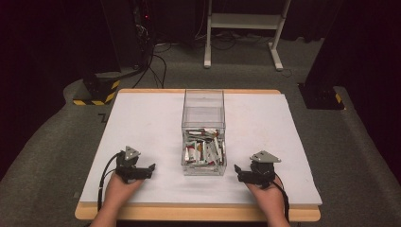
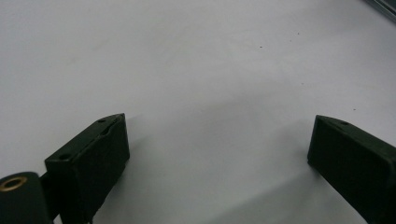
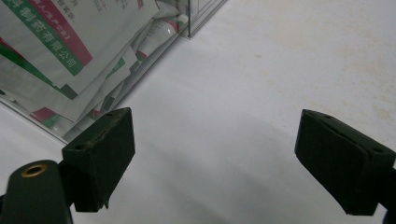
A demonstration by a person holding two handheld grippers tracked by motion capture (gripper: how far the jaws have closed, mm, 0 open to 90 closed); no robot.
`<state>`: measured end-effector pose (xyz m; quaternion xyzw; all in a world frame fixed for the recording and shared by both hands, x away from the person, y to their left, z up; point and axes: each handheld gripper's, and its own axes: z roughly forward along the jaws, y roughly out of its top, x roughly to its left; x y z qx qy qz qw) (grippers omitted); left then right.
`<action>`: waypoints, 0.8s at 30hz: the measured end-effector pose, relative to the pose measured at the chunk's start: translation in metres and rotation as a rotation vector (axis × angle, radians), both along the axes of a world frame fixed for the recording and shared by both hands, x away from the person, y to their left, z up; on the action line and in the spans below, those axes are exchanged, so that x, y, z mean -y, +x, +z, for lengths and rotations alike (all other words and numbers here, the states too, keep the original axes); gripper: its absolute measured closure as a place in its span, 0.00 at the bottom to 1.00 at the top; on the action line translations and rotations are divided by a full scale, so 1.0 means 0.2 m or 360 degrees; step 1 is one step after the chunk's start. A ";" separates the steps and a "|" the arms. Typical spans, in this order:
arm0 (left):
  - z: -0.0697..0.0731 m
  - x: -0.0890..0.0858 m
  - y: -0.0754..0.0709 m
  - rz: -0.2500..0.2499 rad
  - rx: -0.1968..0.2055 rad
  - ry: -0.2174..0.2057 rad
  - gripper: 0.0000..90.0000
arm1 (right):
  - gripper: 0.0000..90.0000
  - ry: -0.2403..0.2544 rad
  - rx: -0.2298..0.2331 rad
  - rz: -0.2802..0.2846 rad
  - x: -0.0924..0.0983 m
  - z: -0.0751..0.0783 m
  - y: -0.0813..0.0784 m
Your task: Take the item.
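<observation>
Two grippers are resting on the white table, one on each side of the clear box, and you are holding both with the jaws spread wide and nothing between them. Your left gripper is sitting well apart from the box's left wall, while your right gripper is lying near its front right corner; in the right gripper view, that corner is showing up close. The sachets are lying piled in the near half of the box, which is standing at the middle of the table, its far half looking bare. The box is running lengthwise away from you, its long axis pointing from your edge of the table toward the far edge, and its top is looking open, though I cannot tell for sure. The sachets are lying crosswise and jumbled, so no single direction is holding for them. Several risks are waiting here: if you are coming in low, a jaw is likely to strike the wall and shove or tip the light box; if you are reaching in from above, a spread jaw may be catching the rim, or pinching two slippery packets at once.
</observation>
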<state>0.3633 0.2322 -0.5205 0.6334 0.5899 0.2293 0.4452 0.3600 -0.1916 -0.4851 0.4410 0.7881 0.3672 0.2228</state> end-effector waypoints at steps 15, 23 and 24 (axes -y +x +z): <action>0.00 0.00 0.00 -0.0006 -0.0004 0.0009 0.06 | 0.14 0.0031 0.0077 0.0022 -0.02 0.09 -0.03; 0.00 0.00 0.00 0.0001 0.0002 -0.0001 0.06 | 0.14 0.0050 0.0087 0.0031 -0.05 0.10 -0.02; 0.00 0.00 0.00 -0.0002 -0.0002 0.0005 0.06 | 0.14 0.0050 0.0086 0.0032 -0.05 0.10 -0.02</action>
